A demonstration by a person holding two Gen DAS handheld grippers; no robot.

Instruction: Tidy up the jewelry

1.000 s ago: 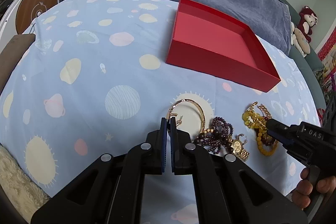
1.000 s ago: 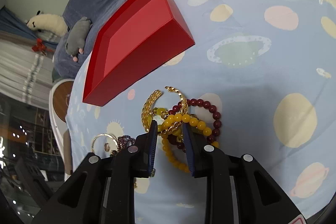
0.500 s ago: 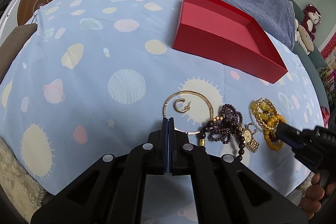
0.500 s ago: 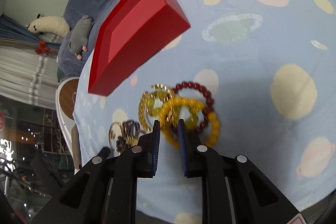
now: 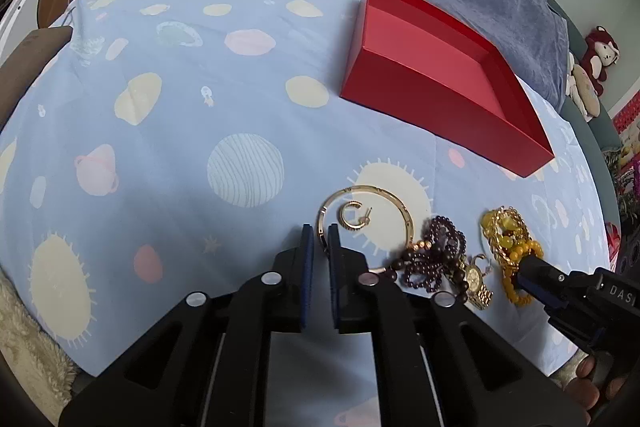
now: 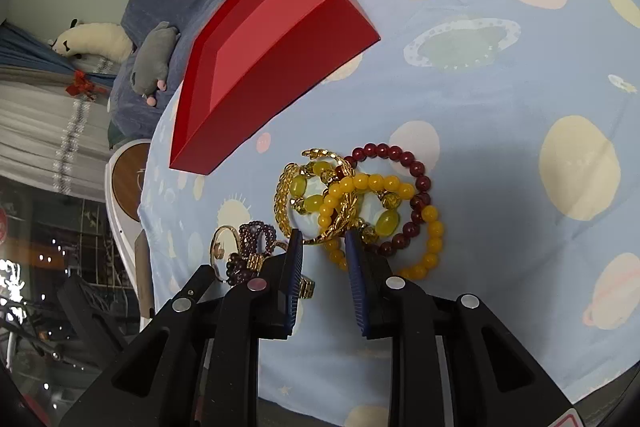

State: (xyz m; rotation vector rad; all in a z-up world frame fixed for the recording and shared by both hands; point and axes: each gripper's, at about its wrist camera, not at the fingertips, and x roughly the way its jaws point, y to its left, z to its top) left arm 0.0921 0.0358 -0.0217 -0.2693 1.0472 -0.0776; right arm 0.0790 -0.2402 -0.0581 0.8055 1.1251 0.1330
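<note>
Left tool (image 5: 319, 233) is opening, its pads parting around the near rim of the gold bangle (image 5: 366, 223) without pressing it. Right tool (image 6: 322, 241) is also opening over the tangled yellow bead bracelets (image 6: 360, 211), a gold chain strand between its pads. Beyond, the red box (image 5: 440, 75) lies empty on the bed's planet-print sheet (image 5: 200, 115).

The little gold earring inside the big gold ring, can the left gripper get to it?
Probably yes. The earring lies bare on the sheet inside the gold bangle, just beyond the left gripper, whose jaws are opening. Only the bangle's rim, lying between the fingertips, is in the way.
</note>
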